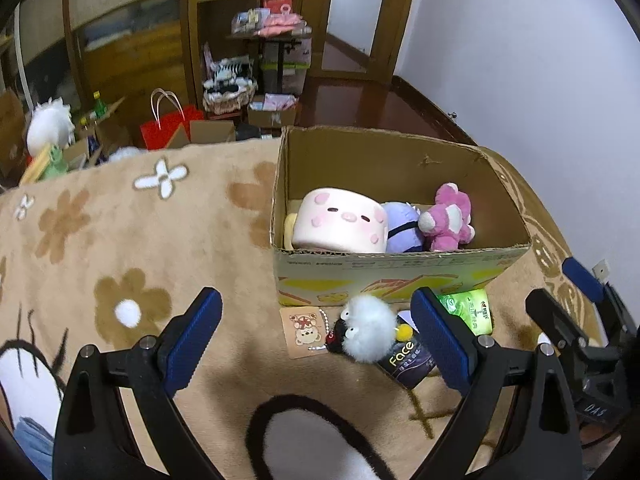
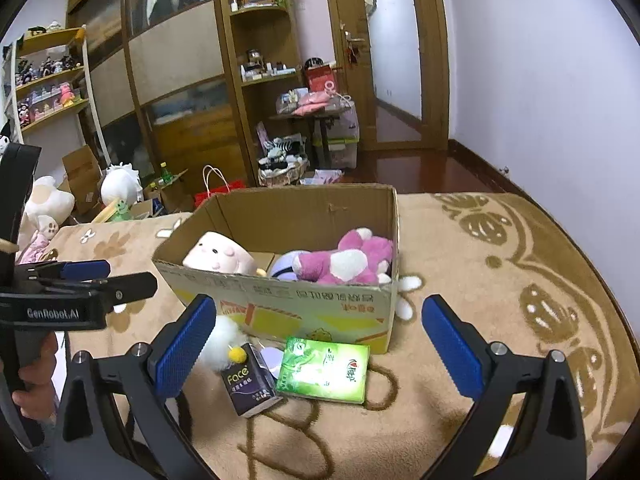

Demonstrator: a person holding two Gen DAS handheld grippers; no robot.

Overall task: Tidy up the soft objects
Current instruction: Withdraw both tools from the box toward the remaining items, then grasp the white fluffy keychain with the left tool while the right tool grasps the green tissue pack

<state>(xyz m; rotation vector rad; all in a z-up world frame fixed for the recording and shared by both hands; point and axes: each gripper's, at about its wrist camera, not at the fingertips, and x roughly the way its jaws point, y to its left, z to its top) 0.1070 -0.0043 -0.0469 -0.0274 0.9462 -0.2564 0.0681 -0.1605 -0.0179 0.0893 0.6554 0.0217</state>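
Dark purple tissue pack [image 2: 252,384]: "Face" in pale lettering on its front, smaller print beneath too small to read. Black gripper body [image 2: 60,312] at the left edge of the right wrist view: white "GenRobot.AI". Cardboard box [image 2: 320,300] and green tissue pack [image 2: 324,368]: printed characters, not legible.

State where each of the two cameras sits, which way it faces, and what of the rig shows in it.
Left wrist: on the left gripper, angled down at the fluffy white toy before the cardboard box; right gripper at right edge.
Right wrist: on the right gripper, facing the green packet; left gripper and hand at left.
Shared: box, toy, packets.
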